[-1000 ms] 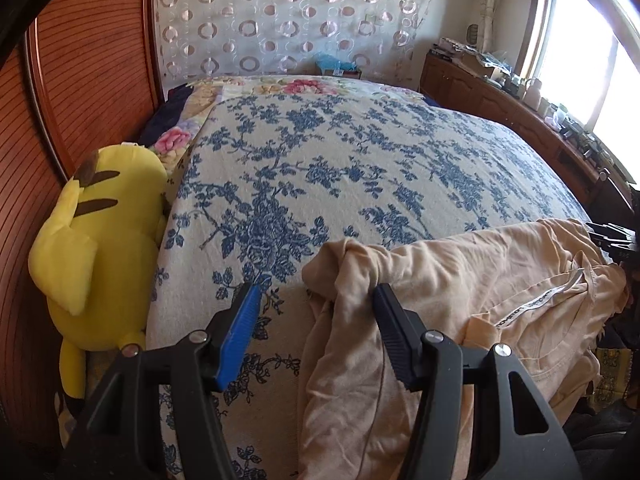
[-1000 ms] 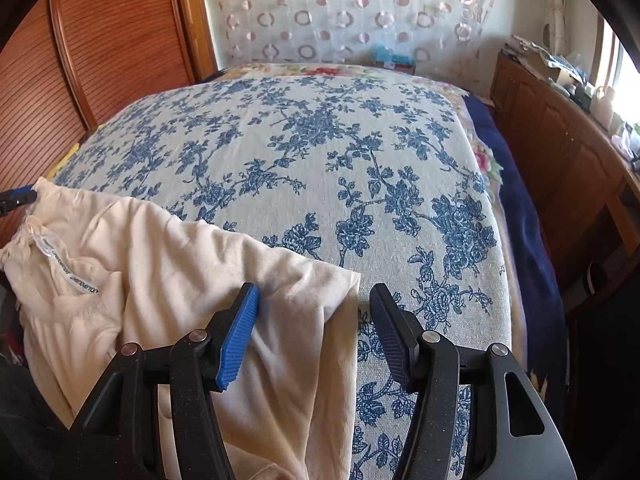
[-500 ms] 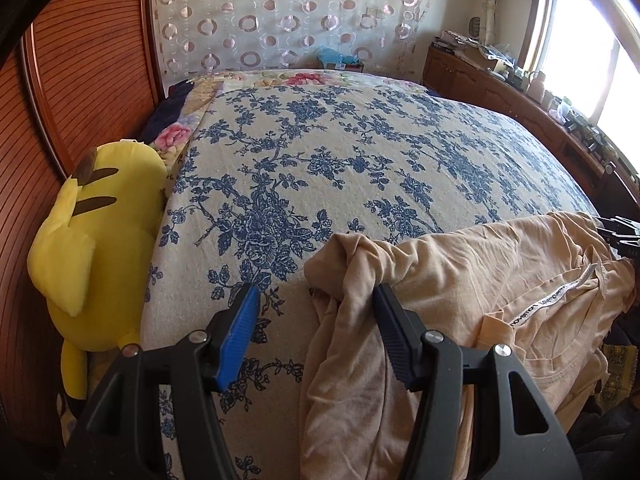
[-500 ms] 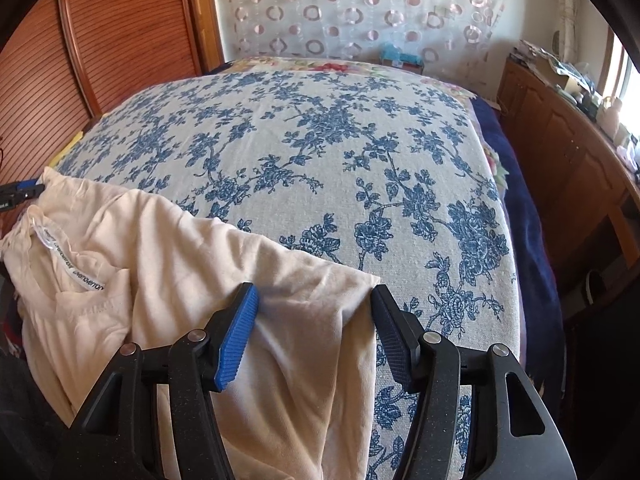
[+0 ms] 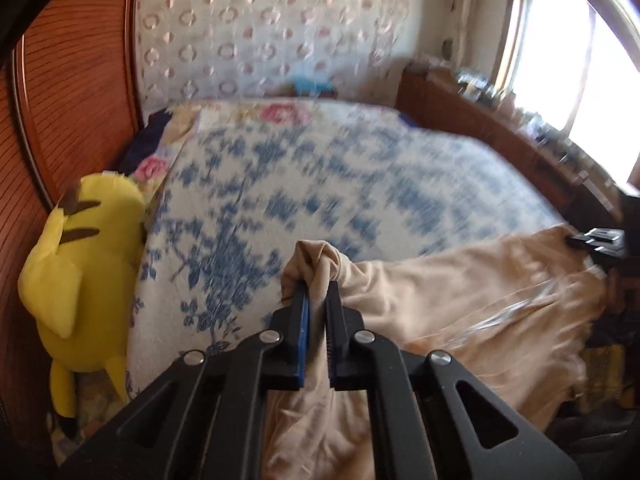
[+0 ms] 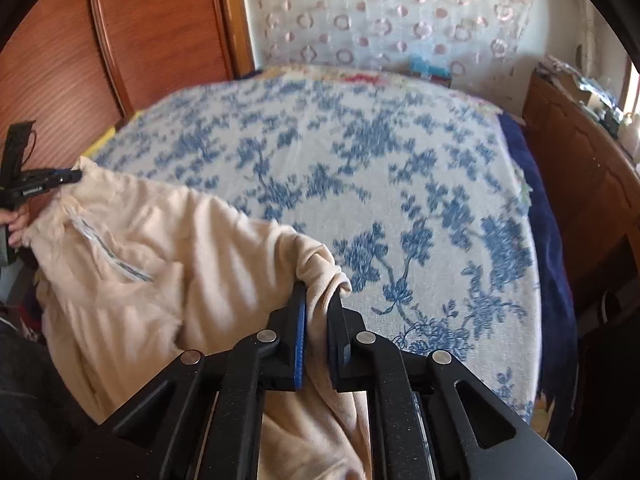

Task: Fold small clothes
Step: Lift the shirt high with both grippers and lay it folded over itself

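The left gripper [image 5: 317,298] is pinched tight on one bunched corner of the cream shirt [image 5: 460,304]. A moment ago its fingers were wide apart, with that corner lying loose between them. Now the blue pads have come together and cloth pokes up in a little knot above them.

The right gripper [image 6: 318,300] has done the same thing. It was open over the other corner, and now it squeezes a roll of the shirt [image 6: 168,264] between its fingers.

So both corners are caught. The shirt hangs between the two grippers, right at the near edge of the bed [image 5: 360,184]. Part of it rests on the blue flower cover, and the rest droops down off the near edge. A thin strip with letters [image 6: 108,254] shows on the cloth, but it is too blurry to read.

Both pictures are smeared, so I think the grippers are moving now. I guess the next step is to lift the shirt and spread it flat, farther up the bed, before any folding starts. The fold has not begun yet.

Beside the bed, on its left, a yellow plush toy [image 5: 76,276] leans on the wooden wall. Past the far end of the bed hangs a curtain with circles [image 6: 380,12].
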